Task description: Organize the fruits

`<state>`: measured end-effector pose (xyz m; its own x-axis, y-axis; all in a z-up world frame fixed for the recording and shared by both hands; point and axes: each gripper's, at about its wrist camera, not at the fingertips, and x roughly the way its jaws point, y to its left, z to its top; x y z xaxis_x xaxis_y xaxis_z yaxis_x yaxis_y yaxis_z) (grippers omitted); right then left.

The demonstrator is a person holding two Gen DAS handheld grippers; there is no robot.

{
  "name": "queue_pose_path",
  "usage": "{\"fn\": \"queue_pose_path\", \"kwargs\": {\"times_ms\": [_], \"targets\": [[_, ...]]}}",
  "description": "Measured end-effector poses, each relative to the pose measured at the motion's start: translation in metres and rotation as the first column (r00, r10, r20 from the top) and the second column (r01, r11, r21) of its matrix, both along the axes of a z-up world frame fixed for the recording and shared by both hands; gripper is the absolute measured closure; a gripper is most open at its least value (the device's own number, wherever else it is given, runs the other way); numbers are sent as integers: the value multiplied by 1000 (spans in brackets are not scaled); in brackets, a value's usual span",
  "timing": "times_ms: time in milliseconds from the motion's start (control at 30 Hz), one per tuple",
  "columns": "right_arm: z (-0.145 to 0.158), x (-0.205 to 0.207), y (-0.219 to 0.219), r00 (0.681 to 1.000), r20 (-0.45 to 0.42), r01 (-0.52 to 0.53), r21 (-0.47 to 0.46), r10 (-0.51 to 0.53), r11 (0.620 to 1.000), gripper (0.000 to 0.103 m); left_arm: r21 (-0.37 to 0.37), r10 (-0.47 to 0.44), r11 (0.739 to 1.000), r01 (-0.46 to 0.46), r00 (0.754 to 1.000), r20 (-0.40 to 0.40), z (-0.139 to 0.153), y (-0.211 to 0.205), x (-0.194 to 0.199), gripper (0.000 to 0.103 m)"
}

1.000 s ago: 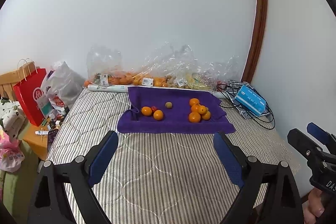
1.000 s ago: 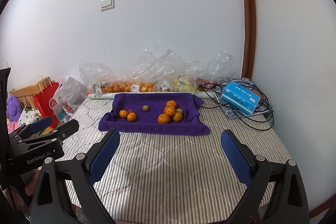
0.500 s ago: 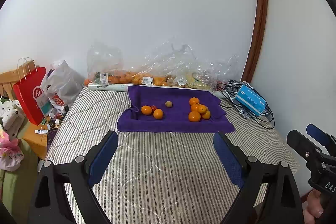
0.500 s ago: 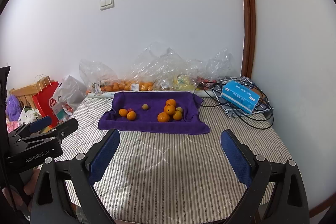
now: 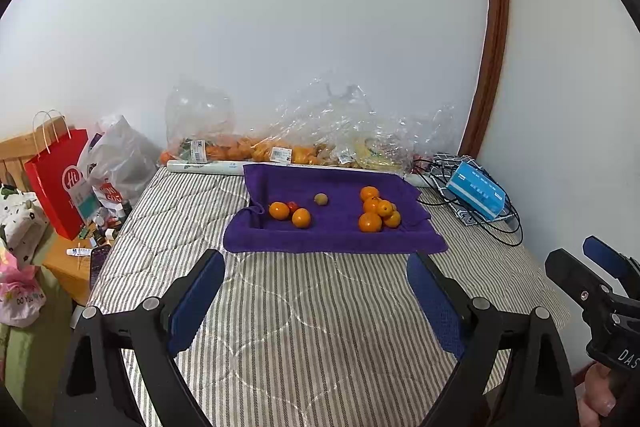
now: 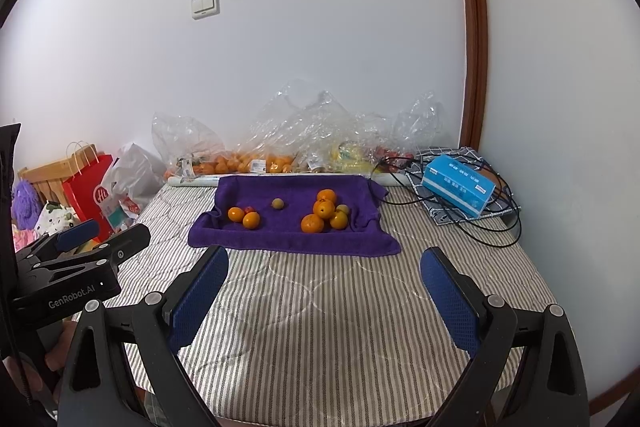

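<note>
Fruit sits on purple towel (image 5: 336, 227) on striped mattress (image 5: 304, 315) — two oranges (image 5: 290, 214) plus small red fruit left, greenish one (image 5: 321, 199) middle, orange cluster (image 5: 378, 209) right. Clear bags (image 5: 288, 143) against wall hold more oranges. Left gripper (image 5: 316, 287) and right gripper (image 6: 324, 287) both spread wide, empty, well short of towel.

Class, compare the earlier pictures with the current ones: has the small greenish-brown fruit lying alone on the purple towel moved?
No. The small greenish-brown fruit lies at the same spot on the purple towel, between the same two orange clusters.
</note>
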<state>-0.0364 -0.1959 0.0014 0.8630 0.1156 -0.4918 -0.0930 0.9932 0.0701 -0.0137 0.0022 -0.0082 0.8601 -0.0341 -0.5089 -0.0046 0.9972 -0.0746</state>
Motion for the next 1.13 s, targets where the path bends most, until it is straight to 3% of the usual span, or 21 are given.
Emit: {"fn": "queue_pose_path", "kwargs": {"times_ms": [1133], "targets": [[1,-1,3,1000,2,-7,-3,7,1000,7,3,4,1000,-4,1000,2,2,6,1,10]]}}
